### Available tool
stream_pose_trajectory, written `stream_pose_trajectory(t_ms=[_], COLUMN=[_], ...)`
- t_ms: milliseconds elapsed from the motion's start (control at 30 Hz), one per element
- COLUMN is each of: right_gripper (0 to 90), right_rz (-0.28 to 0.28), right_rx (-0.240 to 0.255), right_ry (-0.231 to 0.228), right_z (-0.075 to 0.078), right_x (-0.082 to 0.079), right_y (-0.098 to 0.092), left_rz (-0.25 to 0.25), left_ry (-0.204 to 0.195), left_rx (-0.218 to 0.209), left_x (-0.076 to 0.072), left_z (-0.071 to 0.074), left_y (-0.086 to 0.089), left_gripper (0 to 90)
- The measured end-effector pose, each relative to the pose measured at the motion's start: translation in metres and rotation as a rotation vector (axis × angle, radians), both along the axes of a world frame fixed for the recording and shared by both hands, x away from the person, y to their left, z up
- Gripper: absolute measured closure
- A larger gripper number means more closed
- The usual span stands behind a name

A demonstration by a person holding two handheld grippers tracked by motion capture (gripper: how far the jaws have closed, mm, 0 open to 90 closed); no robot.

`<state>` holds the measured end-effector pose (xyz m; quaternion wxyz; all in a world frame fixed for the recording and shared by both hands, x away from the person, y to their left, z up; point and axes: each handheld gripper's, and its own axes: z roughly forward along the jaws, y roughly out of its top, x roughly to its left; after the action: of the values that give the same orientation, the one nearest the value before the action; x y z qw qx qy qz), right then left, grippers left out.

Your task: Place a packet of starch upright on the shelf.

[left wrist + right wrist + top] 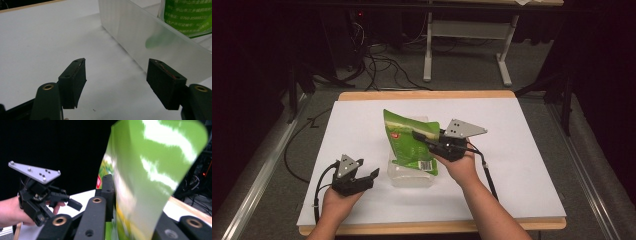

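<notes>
The green pouch point(410, 141) stands tilted over the clear plastic box point(412, 176), its lower edge with the barcode label resting at or just inside the box's open top and its upper end leaning away from the person toward the far side of the bench point(522, 150). Its long axis runs from the box up and back, so the pouch is more upright than flat. The right hand-held gripper point(426, 139) comes at it from the right and has hold of its right edge about midway up; in the right gripper view the pouch point(150, 177) sits between the black jaws, which stand nearly shut around the thin film, though whether the pads press it firmly cannot be told. The left hand-held gripper point(371, 177) rests on the bench just left of the box, its jaws wide apart and holding nothing; in the left gripper view the frosted wall of the box point(140, 42) runs close past its right jaw, with the pouch's printed lower part point(187, 17) showing above that wall. The right hand is thus the one on the pouch, while the left lies nearer the box. The likely next move is lowering the pouch into the box, which depends on turning its length to match the box opening. The white sheet around the box lies bare, leaving open room on all sides, and the bench's wooden edge is well apart from both hands.
</notes>
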<state>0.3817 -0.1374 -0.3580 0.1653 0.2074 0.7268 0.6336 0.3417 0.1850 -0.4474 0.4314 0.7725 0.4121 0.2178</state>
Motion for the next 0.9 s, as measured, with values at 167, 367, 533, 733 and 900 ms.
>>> stream_pose_trajectory(t_ms=[167, 367, 533, 733, 900], right_gripper=[75.6, 72.6, 72.1, 69.7, 77.3], right_rz=[-0.021, -0.046, -0.049, -0.046, -0.042], right_rx=[-0.015, -0.021, -0.032, -0.043, -0.047], right_ry=[0.039, 0.079, 0.097, 0.111, 0.113], right_z=[-0.011, -0.025, -0.028, -0.035, -0.036], right_x=[-0.003, -0.006, -0.008, -0.011, -0.011], right_y=[-0.006, -0.017, -0.018, -0.015, -0.015], left_rz=[-0.001, -0.003, -0.007, -0.006, -0.006], left_ry=[0.000, -0.004, -0.006, -0.009, -0.008], left_rx=[-0.001, -0.002, -0.004, -0.007, -0.003], left_x=[0.000, 0.000, 0.000, -0.001, -0.001], left_z=[0.000, 0.000, 0.001, 0.002, 0.001], left_y=[0.000, -0.001, 0.000, -0.001, -0.001], left_gripper=[32.4, 32.4, 32.4, 32.5, 32.4])
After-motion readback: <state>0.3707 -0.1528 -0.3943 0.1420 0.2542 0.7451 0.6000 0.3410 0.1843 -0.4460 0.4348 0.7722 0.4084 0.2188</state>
